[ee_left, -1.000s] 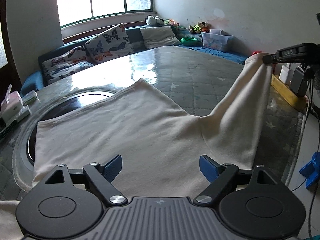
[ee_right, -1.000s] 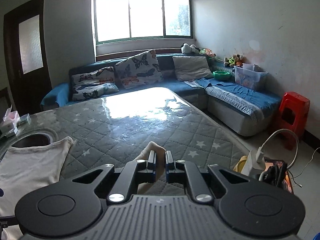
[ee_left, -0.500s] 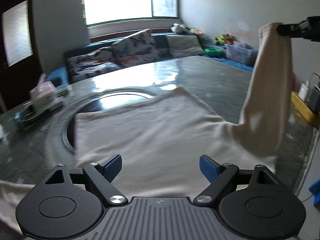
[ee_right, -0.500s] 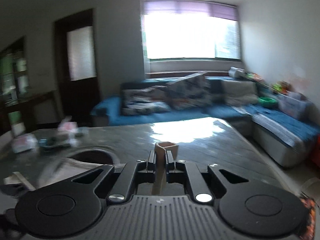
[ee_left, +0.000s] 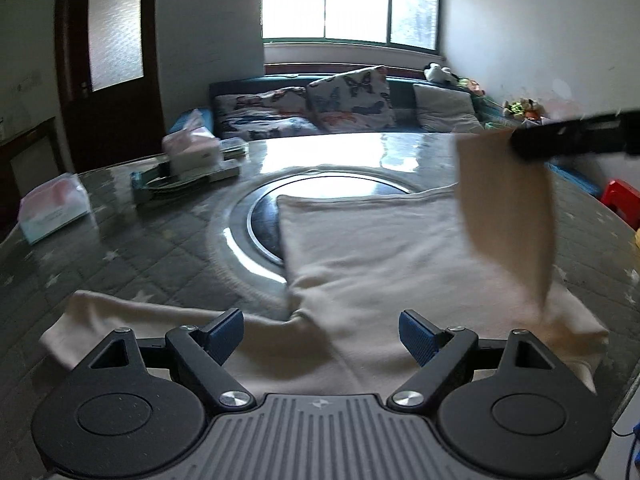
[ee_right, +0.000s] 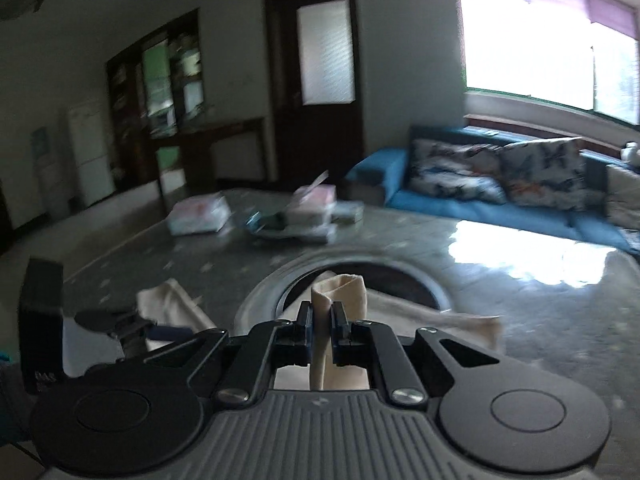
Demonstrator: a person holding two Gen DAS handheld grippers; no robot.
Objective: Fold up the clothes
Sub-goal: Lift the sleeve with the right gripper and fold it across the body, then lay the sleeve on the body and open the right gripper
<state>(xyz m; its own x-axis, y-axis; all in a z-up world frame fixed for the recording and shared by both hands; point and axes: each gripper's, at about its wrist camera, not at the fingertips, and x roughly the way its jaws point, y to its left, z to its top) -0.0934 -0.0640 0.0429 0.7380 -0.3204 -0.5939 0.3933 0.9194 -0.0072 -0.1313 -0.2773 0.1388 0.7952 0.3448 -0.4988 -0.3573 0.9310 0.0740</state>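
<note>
Right gripper point(ee_right: 321, 318), jaws pinched tight on a folded edge of the cream garment point(ee_left: 384, 248); the clamped cloth sticks up in a small loop between the fingers and hangs down below them. In the left wrist view the same gripper enters from the right as a dark bar, holding one sleeve point(ee_left: 506, 204) lifted clear of the table, its lower end joined to the body of the garment.

Left gripper point(ee_left: 322, 330), jaws spread wide with nothing between the blue pads point(ee_left: 224, 330); it hovers over the near hem of the garment, with cloth showing in the gap between the fingers.

The garment lies flat on the quilted, star-patterned table cover point(ee_left: 132, 248). Its far edge crosses the round inset plate point(ee_left: 320, 188) at the table's centre; its left edge runs straight back toward the camera from that plate. The other sleeve point(ee_left: 132, 316) stretches out to the left along the near edge of the table, flat.

Left of the garment the cover is bare up to a tissue pack point(ee_left: 52, 208), a second tissue box point(ee_left: 192, 152) and a flat tray point(ee_left: 180, 184) toward the far left. The far half of the table, glossy under window light, carries nothing. A sofa with butterfly cushions point(ee_left: 348, 96) lines the wall behind; a red stool point(ee_left: 622, 200) stands beyond the right edge.
</note>
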